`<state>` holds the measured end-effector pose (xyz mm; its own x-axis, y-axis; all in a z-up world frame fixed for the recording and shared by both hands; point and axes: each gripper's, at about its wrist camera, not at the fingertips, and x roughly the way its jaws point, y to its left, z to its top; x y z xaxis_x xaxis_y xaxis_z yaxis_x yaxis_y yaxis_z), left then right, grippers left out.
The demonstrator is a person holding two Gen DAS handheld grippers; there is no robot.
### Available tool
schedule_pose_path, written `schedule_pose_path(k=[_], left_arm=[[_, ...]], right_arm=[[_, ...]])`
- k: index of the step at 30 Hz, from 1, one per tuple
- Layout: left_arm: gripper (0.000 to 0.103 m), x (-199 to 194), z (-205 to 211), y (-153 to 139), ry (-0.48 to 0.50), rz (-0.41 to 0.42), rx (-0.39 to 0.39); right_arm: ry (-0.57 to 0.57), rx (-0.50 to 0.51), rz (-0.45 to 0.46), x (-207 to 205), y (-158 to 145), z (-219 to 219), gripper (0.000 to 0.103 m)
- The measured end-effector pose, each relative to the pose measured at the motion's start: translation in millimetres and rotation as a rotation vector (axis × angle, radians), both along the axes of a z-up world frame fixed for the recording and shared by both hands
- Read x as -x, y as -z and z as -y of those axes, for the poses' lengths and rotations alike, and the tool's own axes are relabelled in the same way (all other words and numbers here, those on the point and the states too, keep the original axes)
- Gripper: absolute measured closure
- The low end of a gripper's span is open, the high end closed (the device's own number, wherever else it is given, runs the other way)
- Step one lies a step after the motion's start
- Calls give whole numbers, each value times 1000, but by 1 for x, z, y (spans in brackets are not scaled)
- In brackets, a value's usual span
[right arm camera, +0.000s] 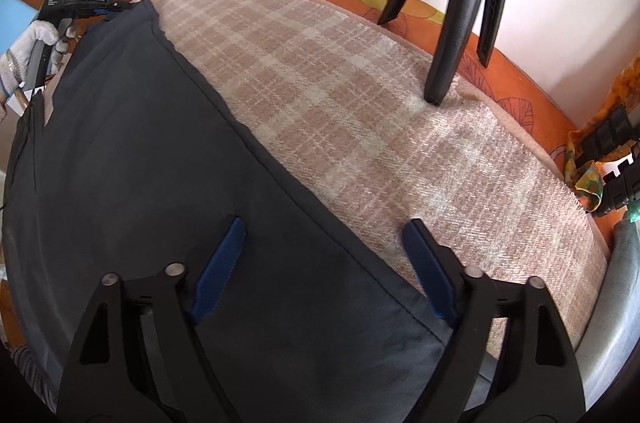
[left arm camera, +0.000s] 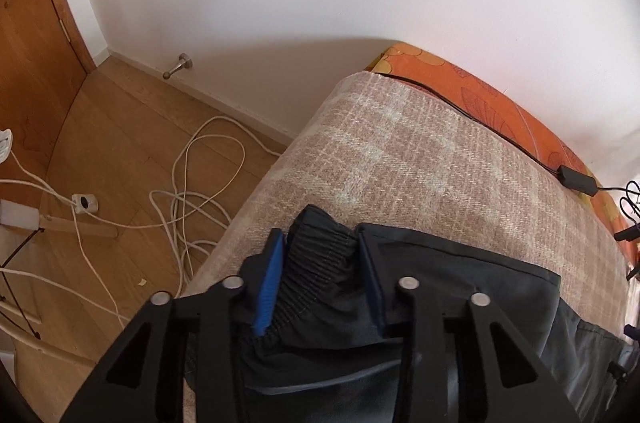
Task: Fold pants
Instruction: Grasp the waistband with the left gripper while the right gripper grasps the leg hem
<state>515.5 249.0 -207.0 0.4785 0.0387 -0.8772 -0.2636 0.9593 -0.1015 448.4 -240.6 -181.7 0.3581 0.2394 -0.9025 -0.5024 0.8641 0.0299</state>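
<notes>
Dark navy pants (left arm camera: 460, 263) lie flat on a beige plaid blanket (left arm camera: 400, 151) on a bed. My left gripper (left arm camera: 319, 233) is shut on the pants' ribbed elastic waistband (left arm camera: 316, 271), which bunches up between the blue pads near the blanket's left edge. In the right wrist view the pants (right arm camera: 140, 143) stretch from the far left to the near middle. My right gripper (right arm camera: 325, 222) stands open just above their edge, one pad over the cloth and the other over the blanket (right arm camera: 340, 83). The left gripper (right arm camera: 80, 1), in a white-gloved hand (right arm camera: 36, 39), shows at the pants' far corner.
An orange flowered sheet (left arm camera: 480, 95) borders the blanket by the white wall. A black cable with an adapter (left arm camera: 576, 179) lies along it. Black tripod legs (right arm camera: 452, 23) stand on the bed's far side. White cables (left arm camera: 192, 183) lie coiled on the wooden floor left of the bed.
</notes>
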Motion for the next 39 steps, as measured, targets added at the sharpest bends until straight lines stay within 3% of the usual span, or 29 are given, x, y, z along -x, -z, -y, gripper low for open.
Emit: schedule_pose_path(k=[3, 5, 6, 10, 19, 25, 33, 39], left_arm=[[80, 3, 5, -1, 34, 30, -18], [82, 8, 6, -6, 45, 54, -13], [82, 9, 4, -9, 52, 69, -1], [83, 17, -2, -21, 40, 120, 22], [84, 53, -20, -60, 30, 219, 47], [84, 85, -29, -79, 42, 265, 56], [84, 163, -52, -104, 22, 350, 93], [84, 241, -73, -92, 3, 375, 141]], right_arm=[[-35, -9, -3, 8, -5, -7, 54], [-46, -10, -7, 13, -8, -11, 89], [-43, -4, -8, 15, -9, -12, 94], [-46, 3, 11, 24, -15, -15, 98], [-17, -94, 79, 59, -58, 0, 99], [-51, -135, 127, 109, -89, 3, 99], [-115, -186, 155, 196, -122, -15, 99], [-164, -204, 106, 266, -113, -32, 99]])
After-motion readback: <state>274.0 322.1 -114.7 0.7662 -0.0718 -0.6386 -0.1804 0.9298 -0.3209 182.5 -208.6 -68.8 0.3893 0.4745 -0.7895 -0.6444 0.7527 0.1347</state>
